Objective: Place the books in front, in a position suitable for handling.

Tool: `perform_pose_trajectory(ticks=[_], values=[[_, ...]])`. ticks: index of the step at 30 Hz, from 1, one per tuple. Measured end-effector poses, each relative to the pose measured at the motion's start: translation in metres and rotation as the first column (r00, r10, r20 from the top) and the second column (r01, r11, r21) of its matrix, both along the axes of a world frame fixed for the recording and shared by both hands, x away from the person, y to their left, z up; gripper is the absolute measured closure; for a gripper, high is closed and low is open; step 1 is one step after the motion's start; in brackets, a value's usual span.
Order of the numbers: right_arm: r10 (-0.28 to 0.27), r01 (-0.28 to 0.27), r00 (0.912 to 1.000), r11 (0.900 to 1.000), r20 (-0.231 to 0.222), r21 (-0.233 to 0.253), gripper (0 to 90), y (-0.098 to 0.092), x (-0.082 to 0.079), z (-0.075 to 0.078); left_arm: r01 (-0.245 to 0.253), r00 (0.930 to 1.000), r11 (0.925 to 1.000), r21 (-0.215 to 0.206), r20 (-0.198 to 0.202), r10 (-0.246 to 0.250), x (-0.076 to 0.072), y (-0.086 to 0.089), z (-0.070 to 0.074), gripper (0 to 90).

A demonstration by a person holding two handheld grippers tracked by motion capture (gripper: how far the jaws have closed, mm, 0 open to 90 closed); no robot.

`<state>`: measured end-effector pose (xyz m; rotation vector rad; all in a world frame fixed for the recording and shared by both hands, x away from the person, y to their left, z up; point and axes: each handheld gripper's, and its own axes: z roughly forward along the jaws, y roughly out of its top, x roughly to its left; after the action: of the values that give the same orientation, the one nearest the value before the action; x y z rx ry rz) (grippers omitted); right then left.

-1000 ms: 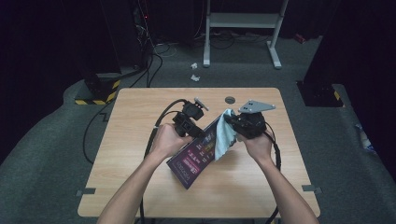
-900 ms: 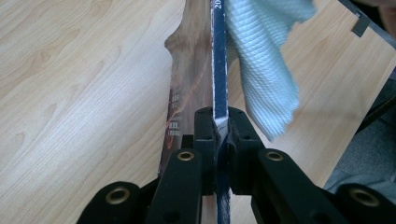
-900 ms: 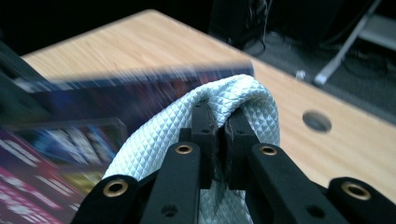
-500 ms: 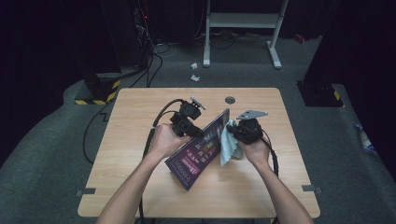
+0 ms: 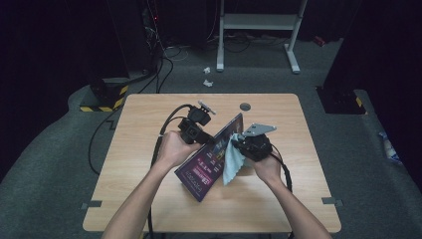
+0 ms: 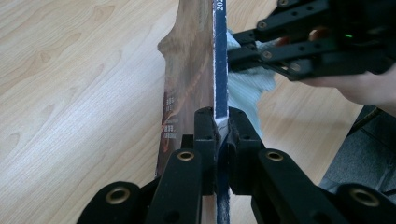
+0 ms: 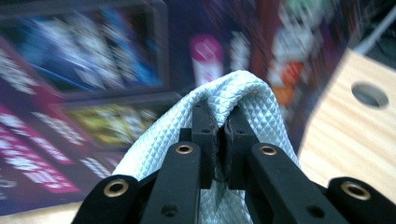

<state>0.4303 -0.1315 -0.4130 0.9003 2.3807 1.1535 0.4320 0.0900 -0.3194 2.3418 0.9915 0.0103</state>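
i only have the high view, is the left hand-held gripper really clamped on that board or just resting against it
Observer: Clamped. In the left gripper view the left hand-held gripper has both jaws shut on the board edge.
Operator: and the cloth, is it pinched?
Observer: Yes. The right hand-held gripper is shut on a fold of the cloth, which drapes over its jaw tips.
Operator: what weave is it
Observer: A pale blue diamond weave, seen up close.
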Motion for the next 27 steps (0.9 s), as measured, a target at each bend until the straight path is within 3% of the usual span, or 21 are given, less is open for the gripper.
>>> perform_pose_trajectory(ticks=[7,12,18,27], values=[[-0.050,0.049,0.9987,0.998,-0.014,-0.033,85.1,-0.009,0.011,-0.018,0.007,1.0000,1.0000,-0.004,0.003,-0.007,-0.001,0.001,0.001,83.7],[-0.096,0.095,0.9954,0.994,-0.006,-0.048,84.9,-0.019,0.021,-0.022,0.004,1.0000,0.9999,-0.016,-0.001,-0.004,-0.002,0.003,0.002,83.7],[-0.133,0.131,0.9906,0.990,-0.031,-0.052,84.8,-0.027,0.027,-0.031,0.013,0.9999,0.9998,-0.016,0.005,-0.013,-0.003,0.003,0.003,83.8],[0.000,-0.003,0.9997,0.995,-0.026,-0.103,84.8,-0.001,0.003,-0.046,-0.007,1.0000,0.9997,-0.025,0.006,0.007,0.000,0.004,0.004,83.8]])
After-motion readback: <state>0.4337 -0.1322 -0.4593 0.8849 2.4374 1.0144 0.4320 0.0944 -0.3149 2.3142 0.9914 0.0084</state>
